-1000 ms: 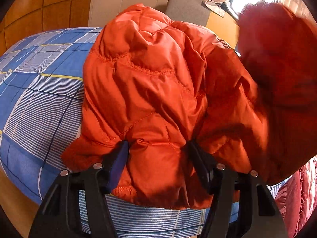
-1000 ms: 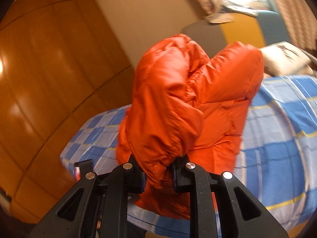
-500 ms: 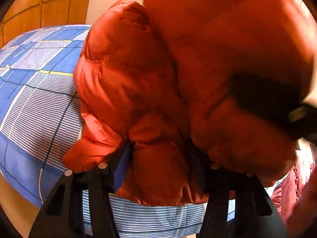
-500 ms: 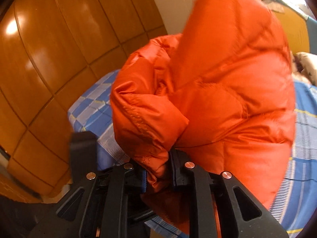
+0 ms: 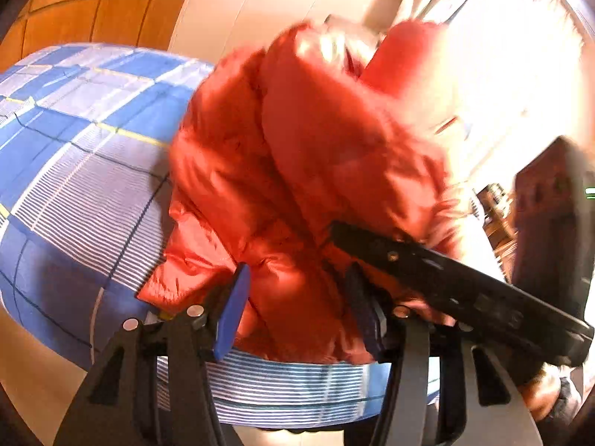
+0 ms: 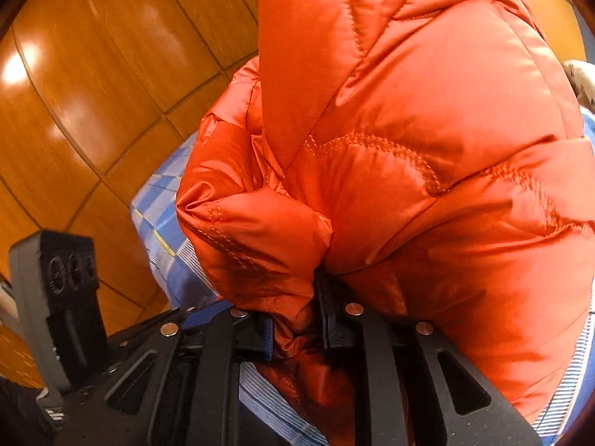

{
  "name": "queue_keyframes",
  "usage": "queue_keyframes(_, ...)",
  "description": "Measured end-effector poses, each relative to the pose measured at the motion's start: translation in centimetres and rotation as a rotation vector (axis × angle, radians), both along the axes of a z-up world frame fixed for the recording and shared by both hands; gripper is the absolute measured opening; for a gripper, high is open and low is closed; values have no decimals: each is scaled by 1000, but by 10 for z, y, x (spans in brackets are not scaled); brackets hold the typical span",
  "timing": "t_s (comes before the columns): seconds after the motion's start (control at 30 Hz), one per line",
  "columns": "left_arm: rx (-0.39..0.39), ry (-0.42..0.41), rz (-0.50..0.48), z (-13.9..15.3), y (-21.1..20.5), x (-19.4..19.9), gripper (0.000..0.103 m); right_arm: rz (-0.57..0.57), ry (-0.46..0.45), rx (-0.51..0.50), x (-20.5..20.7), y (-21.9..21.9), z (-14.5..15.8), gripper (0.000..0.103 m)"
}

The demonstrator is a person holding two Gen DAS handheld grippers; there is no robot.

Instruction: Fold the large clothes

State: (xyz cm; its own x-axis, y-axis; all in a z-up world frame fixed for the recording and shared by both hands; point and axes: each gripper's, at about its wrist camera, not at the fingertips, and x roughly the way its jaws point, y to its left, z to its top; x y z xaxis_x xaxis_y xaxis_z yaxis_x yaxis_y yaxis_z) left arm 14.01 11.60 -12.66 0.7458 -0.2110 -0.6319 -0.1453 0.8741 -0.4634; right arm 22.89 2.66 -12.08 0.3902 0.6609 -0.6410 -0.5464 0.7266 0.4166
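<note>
An orange quilted puffer jacket [image 5: 297, 171] lies bunched on a bed with a blue checked sheet [image 5: 74, 141]. My left gripper [image 5: 297, 308] is shut on a thick fold of the jacket near the bed's front edge. The right gripper's black frame [image 5: 465, 286] crosses the left wrist view at lower right, close over the left one. In the right wrist view the jacket [image 6: 409, 148] fills the frame, and my right gripper [image 6: 297, 330] is shut on a pinched edge of it. The left gripper's body [image 6: 59, 297] shows at lower left.
Wooden wardrobe panels [image 6: 93, 93] stand to the left of the bed. A pale wall [image 5: 260, 7] and a bright window with curtains [image 5: 502, 55] lie behind it. A patch of patterned fabric [image 6: 582, 81] shows at the right edge of the right wrist view.
The right gripper has swung its part of the jacket down and over toward the left gripper, so the jacket now fills its view. The left gripper has shifted and rolled slightly.
</note>
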Motion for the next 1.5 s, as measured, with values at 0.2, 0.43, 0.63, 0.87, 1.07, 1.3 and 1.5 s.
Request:
queue_keyframes(0.2,-8,-74,-15,16,-4,-12,63,46,99,169,9,-28,10,35)
queue_keyframes(0.43,-36,-94,-63,16,8,-6,64,121,267,468,20,-60,12,89)
queue_keyframes(0.63,-122,-126,-83,14,9,-6,63,103,373,603,30,-88,-6,89)
queue_keyframes(0.87,-107,-108,-71,20,5,-6,71,145,390,554,28,-79,-10,89)
queue_keyframes(1.07,-161,-62,-81,7,2,17,45,111,385,577,33,-93,-5,89)
queue_keyframes(1.3,-184,-115,-137,16,-5,18,25,47,364,580,7,-106,9,89)
queue_keyframes(1.5,-217,-101,-128,8,9,17,15,-25,233,526,-23,-140,33,93)
